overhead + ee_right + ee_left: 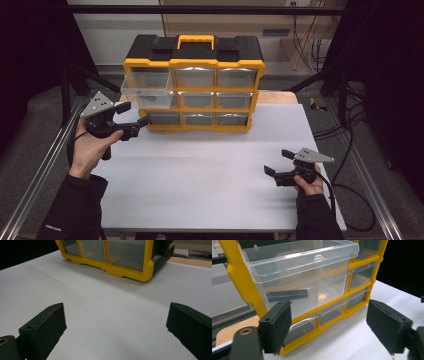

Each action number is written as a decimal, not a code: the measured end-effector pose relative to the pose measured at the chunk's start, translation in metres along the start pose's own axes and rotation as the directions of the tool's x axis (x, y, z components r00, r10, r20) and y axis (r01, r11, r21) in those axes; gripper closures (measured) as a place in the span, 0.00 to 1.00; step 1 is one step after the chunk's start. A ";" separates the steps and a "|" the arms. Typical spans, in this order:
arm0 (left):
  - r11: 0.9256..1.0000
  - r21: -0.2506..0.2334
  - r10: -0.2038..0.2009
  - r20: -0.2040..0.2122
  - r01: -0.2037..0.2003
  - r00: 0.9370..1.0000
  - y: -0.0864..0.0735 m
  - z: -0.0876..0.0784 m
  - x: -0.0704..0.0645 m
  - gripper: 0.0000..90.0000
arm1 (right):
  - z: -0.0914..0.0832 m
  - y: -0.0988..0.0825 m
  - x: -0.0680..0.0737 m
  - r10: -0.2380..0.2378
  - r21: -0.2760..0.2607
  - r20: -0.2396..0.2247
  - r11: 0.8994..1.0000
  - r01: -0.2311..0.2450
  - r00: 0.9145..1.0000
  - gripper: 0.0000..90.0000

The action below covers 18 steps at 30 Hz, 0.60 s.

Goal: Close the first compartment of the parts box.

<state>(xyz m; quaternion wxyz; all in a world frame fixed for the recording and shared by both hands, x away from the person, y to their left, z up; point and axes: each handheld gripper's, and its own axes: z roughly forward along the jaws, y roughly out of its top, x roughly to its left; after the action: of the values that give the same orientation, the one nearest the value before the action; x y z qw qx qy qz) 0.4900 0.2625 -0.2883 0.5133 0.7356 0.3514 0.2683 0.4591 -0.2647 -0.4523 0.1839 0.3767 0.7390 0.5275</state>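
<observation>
Clear plastic fills most of what my left gripper (134,119) looks at — a see-through drawer (299,275) pulled partway out of the top left slot of a yellow-framed organizer (194,90), its walls smooth and glossy, its front lip rounded. Inside it, on the floor of the tray, lies a flat dark strip (287,295), long and rectangular. My left jaws are matte black blocks with squared pads, standing apart with nothing between them, held just in front of and a little below that drawer; they touch neither it nor the frame. The organizer is a boxy cabinet with three rows of three transparent drawers, a black lid and a yellow carry handle, sitting at the far edge of the table (210,170), whose top is a plain, pale, matte sheet. My right gripper (277,162) hovers low over the near right part of that sheet, well apart from the organizer — its jaws gape wide, empty, with bare white surface between the two black pads.
</observation>
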 end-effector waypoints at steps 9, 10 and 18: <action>1.000 0.002 0.010 -0.011 -0.010 1.000 0.000 0.000 0.000 0.43 | 0.000 0.000 0.000 0.000 0.000 0.001 1.000 0.000 1.000 0.03; 1.000 -0.001 0.014 -0.006 -0.014 1.000 0.000 0.000 0.000 0.47 | 0.000 0.000 0.000 0.000 0.000 0.000 1.000 0.000 1.000 0.03; 1.000 -0.007 0.024 -0.029 -0.024 0.999 0.001 0.003 0.001 0.64 | 0.000 0.000 -0.001 0.001 -0.005 -0.001 1.000 -0.001 1.000 0.03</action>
<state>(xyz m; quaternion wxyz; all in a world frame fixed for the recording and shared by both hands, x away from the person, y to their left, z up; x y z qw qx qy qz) 0.4926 0.2616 -0.2886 0.5075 0.7339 0.3489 0.2866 0.4593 -0.2652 -0.4522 0.1840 0.3763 0.7376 0.5295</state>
